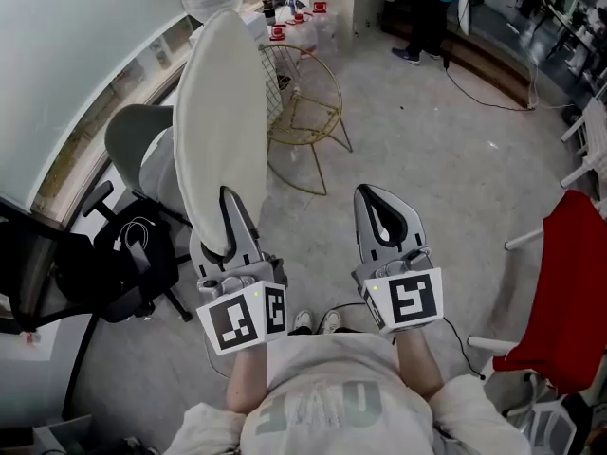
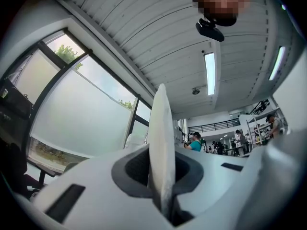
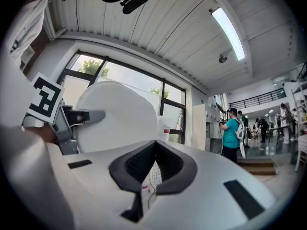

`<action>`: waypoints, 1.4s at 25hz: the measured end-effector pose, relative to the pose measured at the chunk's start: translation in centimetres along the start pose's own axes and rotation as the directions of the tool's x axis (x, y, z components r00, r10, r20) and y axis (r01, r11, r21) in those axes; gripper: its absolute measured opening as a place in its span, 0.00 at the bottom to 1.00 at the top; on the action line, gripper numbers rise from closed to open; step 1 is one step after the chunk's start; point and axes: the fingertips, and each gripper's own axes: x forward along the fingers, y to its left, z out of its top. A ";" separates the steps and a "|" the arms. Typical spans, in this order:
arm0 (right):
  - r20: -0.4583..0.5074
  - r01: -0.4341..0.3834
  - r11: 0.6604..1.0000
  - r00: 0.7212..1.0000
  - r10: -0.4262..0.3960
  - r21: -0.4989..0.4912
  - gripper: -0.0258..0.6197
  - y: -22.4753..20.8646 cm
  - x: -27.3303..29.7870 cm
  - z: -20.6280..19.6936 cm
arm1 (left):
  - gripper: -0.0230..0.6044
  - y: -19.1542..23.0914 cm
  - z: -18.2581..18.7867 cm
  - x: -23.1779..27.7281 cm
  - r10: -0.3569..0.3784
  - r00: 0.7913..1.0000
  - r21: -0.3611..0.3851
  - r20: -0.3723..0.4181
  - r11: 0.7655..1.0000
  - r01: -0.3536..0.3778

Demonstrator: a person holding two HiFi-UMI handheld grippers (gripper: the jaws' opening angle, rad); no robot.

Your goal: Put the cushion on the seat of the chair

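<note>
A round white cushion (image 1: 222,126) stands on edge in front of me, with my left gripper (image 1: 228,209) shut on its lower rim. In the left gripper view the cushion (image 2: 161,138) rises edge-on out of the pinched jaws of that gripper (image 2: 162,181). My right gripper (image 1: 379,202) hangs beside it to the right, shut and empty, apart from the cushion. From the right gripper view the cushion (image 3: 117,114) shows flat-on at the left. The gold wire chair (image 1: 305,112) stands on the floor beyond the cushion, its seat bare.
A grey swivel chair (image 1: 131,138) and a black chair with a bag (image 1: 119,259) stand at the left by the window wall. A red chair (image 1: 567,297) is at the right. A person in a teal top (image 1: 429,3) stands far ahead. Cables lie on the floor.
</note>
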 end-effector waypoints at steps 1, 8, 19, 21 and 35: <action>0.000 -0.013 1.000 1.000 0.013 0.001 0.07 -0.2 0.0 -0.3 | 0.10 -0.1 -0.1 0.0 0.008 1.000 -0.003 0.001 1.000 -0.008; -0.062 -0.017 0.998 0.998 0.020 0.056 0.07 -2.6 0.3 -4.1 | 0.10 0.1 -1.6 0.1 0.045 0.999 -0.005 -0.002 0.999 -0.045; -0.095 -0.019 0.990 0.995 0.033 0.139 0.07 -6.9 5.1 -7.8 | 0.10 -0.4 -4.7 7.5 0.044 0.999 -0.021 0.014 0.999 -0.044; -0.094 -0.014 0.988 0.995 0.029 0.152 0.07 -7.8 7.2 -8.5 | 0.10 -0.4 -5.9 9.9 0.034 0.999 -0.026 0.015 0.999 -0.033; -0.052 -0.041 0.993 0.998 0.047 0.107 0.07 -14.1 32.4 -7.9 | 0.10 0.5 -10.1 33.5 -0.062 0.996 -0.035 0.068 0.997 0.064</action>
